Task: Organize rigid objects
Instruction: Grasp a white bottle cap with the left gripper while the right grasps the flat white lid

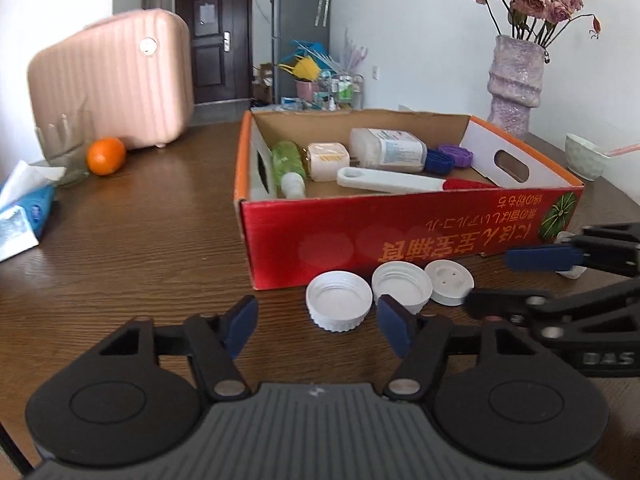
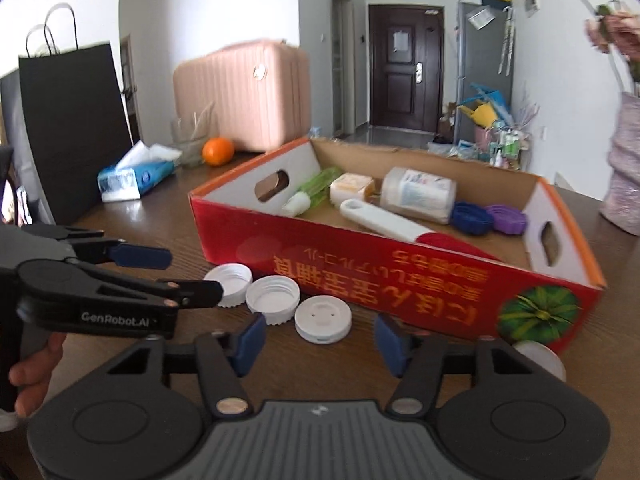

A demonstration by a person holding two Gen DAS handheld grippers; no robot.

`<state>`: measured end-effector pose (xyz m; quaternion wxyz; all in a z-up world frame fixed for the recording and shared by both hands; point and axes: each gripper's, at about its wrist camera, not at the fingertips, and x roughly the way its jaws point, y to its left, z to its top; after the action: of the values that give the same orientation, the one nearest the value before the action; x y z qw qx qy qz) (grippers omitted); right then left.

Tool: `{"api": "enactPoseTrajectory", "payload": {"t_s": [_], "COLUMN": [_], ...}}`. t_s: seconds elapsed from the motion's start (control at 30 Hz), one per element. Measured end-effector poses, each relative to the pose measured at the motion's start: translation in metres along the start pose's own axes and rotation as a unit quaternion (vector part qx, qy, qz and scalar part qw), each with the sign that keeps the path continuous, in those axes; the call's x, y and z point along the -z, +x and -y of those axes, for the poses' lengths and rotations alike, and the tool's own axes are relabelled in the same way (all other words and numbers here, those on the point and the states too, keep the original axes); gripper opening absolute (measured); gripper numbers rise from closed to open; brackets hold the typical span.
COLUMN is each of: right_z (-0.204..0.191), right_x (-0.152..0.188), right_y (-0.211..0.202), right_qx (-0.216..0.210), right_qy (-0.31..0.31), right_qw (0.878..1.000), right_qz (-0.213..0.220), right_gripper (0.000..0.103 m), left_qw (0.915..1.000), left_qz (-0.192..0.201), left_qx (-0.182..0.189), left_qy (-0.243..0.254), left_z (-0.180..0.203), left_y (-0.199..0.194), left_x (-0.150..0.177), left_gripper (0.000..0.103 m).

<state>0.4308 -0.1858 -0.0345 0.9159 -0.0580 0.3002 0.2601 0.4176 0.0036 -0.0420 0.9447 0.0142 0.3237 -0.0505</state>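
Observation:
Three white lids lie on the wooden table in front of a red cardboard box (image 1: 400, 236) (image 2: 400, 276): a left lid (image 1: 339, 301) (image 2: 229, 279), a middle lid (image 1: 402, 287) (image 2: 273, 298) and a flat lid (image 1: 449, 281) (image 2: 323, 319). A fourth white lid (image 2: 540, 360) lies by the box's right corner. The box holds bottles, a white-handled tool (image 1: 390, 180) and blue and purple lids. My left gripper (image 1: 318, 326) is open and empty, just before the left lid. My right gripper (image 2: 320, 344) is open and empty, just before the flat lid.
A pink suitcase (image 1: 116, 80), an orange (image 1: 106, 155), a glass holder and a tissue pack (image 2: 134, 178) stand at the back left. A black paper bag (image 2: 68, 128) stands left. A purple vase (image 1: 514, 88) with flowers and a white bowl (image 1: 584, 156) stand right of the box.

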Motion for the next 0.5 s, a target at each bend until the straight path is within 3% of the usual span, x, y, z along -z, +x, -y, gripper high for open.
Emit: {"api": "enactPoseTrajectory", "payload": {"t_s": [0.17,0.3,0.5], "right_z": [0.005,0.007,0.01], "right_x": [0.001,0.004,0.004], "right_y": [0.021,0.03,0.031], "right_qx": [0.006,0.0,-0.01], "right_qy": [0.004,0.006,0.012], "right_qw": [1.0,1.0,1.0], "right_qz": [-0.012,-0.013,-0.009], "right_gripper": [0.044,0.039,0.037], "left_qw": [0.9999,0.9999,0.9994], "left_qz": [-0.006,0.003,0.007], "left_qx": [0.005,0.009,0.02], "left_qy": [-0.009,-0.005,-0.028], "left_z": [-0.002,0.0,-0.006], "left_y": [0.018,0.021,0.02], "left_x": [0.001,-0.001,-0.001], "left_gripper": [0.059,0.041,0.041]}}
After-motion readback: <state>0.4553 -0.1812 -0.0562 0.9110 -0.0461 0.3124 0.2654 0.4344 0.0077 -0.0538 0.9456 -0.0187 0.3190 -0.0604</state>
